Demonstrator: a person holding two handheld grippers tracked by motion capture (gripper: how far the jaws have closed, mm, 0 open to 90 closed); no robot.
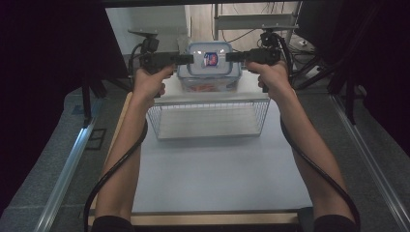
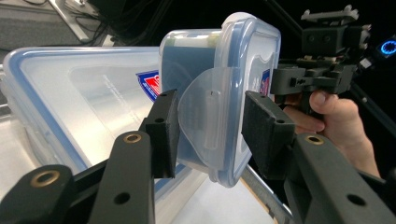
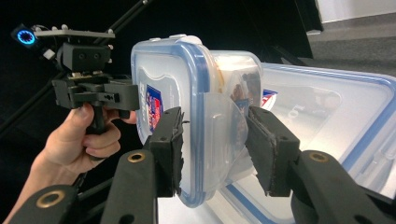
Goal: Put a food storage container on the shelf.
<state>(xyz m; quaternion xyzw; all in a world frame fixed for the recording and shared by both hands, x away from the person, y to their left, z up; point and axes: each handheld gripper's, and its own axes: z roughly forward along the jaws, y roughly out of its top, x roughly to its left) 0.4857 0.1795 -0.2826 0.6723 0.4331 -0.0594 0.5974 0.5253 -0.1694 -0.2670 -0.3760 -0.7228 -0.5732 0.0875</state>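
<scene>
Wire basket [image 1: 208,118] on the white table [image 1: 217,179], open side up. Larger lidded clear box [image 2: 70,107] with a blue seal lying beneath, logo on its lid. Grey floor [image 1: 58,145] at both sides.

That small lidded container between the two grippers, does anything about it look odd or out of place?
Nothing looks damaged or spilled. The small container is held level above a larger container, the left gripper and right gripper each clamped on a side flap, lid on.

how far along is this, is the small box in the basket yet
Not yet. Done: both grippers, left and right, are clamped on the small lidded box, lifted above a larger container. In hand: carrying it. Left, probably: setting it in the wire basket and letting go.
</scene>
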